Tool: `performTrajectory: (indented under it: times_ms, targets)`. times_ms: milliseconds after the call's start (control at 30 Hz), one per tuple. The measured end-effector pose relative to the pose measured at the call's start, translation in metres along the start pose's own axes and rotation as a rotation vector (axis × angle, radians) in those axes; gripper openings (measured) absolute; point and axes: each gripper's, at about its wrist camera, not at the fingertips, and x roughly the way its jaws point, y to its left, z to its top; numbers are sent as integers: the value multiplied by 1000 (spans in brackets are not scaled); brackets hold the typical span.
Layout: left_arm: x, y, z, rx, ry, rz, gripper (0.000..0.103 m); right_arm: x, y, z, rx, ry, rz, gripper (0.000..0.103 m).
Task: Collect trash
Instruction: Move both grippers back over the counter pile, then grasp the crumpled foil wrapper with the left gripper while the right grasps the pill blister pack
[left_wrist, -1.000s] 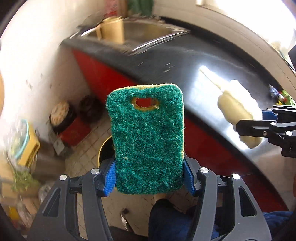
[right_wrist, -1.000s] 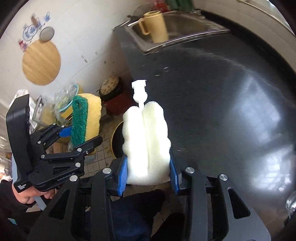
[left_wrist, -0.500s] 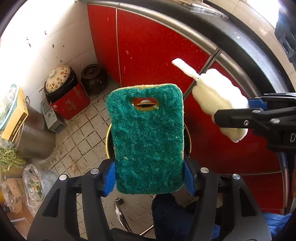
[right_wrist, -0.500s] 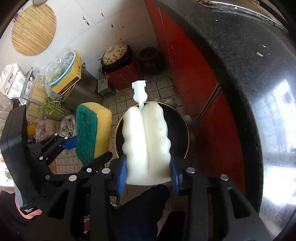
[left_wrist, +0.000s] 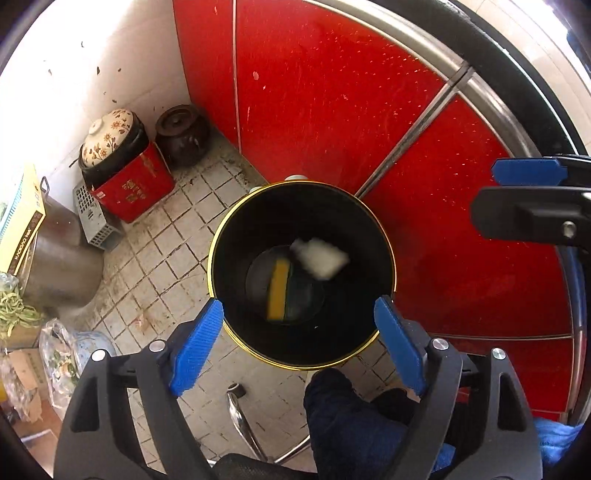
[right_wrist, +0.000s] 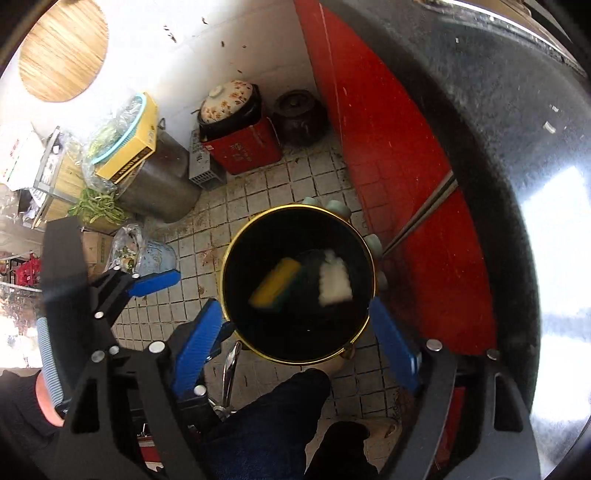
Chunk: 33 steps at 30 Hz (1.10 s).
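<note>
now, on the left, our left gripper (left_wrist: 299, 325) hangs over the black bin (left_wrist: 229, 225) on the floor, jaws spread and empty. the yellow-green sponge (left_wrist: 279, 291) lies straight below them in the bin, long axis toward the cabinet. the white sponge (left_wrist: 319, 258) sits just right of it, blurred. our right gripper (right_wrist: 295, 325), equally spread and empty, is no nearer. only its view shows the dark counter (right_wrist: 517, 147) edge.

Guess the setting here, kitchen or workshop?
Most likely a lived-in home kitchen. A dark stone countertop runs over red cabinet doors, a flowered clay pot and green beans sit on the tiled floor, and a black bin holds a sponge.
</note>
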Motion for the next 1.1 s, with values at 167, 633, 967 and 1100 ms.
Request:
performTrajectory:
  times_ms: [167,633,967,1100]
  targets:
    - [-38,-18,5,65,-42,33,96,-54,-1,-15,-5,-65,21,88]
    - [-150,-236,61,495,-242,-117,97,-302,-173,-211,554,-479,-353,96]
    - [-162,-441,41,835,-220,-308,97,-369,-245,-419,998,-540,-552,96]
    - [-166,-479,26,876,-202,-336,97,-370,-250,-459,1059,-549,-554,96]
